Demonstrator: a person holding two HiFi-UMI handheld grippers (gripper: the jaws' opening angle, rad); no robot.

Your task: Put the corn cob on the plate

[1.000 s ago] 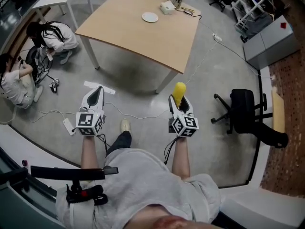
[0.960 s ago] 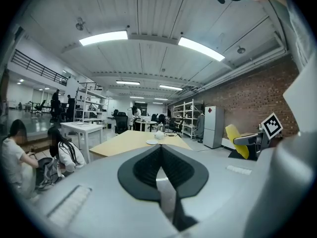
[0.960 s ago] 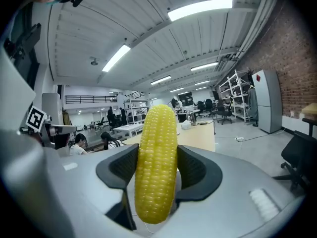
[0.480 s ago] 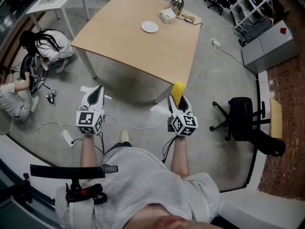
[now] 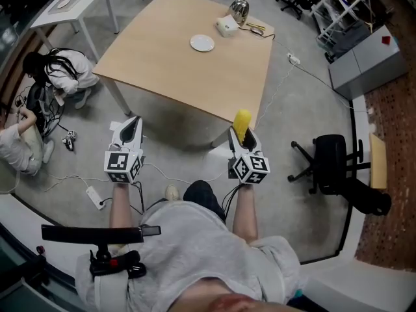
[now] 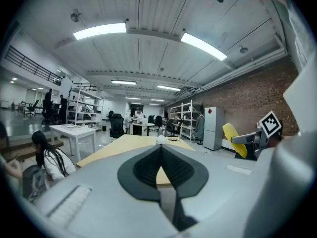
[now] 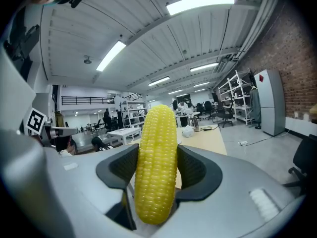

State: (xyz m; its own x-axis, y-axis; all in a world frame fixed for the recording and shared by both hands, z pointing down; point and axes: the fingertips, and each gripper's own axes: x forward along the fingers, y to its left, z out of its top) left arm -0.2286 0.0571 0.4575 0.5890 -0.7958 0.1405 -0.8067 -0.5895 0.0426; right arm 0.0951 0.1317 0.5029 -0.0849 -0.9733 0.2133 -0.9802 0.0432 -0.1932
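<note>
Gripping the corn cob [image 7: 156, 165] on its two flanks, the right tool [image 5: 242, 137] is clenched on it, with the jaw pads pressed against the kernels. The cob lies along the jaws, and its rounded tip reaches out past their ends. It hangs in the air over the floor, just short of the near edge of the table [image 5: 175, 67] and not above it.

By its look the cob is stiff and fairly light. The rows of kernels should give the pads something to bite on, so a slip seems unlikely with the hold as it is. The hold sits around the cob's rear and middle part, which suits a round thing like this. My guess is that the trouble comes at release, because a cylinder set down on a shallow dish may roll. It would be best laid on its side, low and gently.

The plate [image 5: 202, 42] is small, white and bare. It sits on the far part of the table, well apart from the cob. Beyond the plate, near the far corner, stand a white box [image 5: 226, 25] and a shiny kettle [image 5: 239, 8].

The left tool [image 5: 130, 130] is closed on nothing, its jaws meeting, and it is held level beside the right one over the floor. An office chair [image 5: 335, 158] stands to the right, and two people [image 5: 62, 70] crouch on the floor to the left.
</note>
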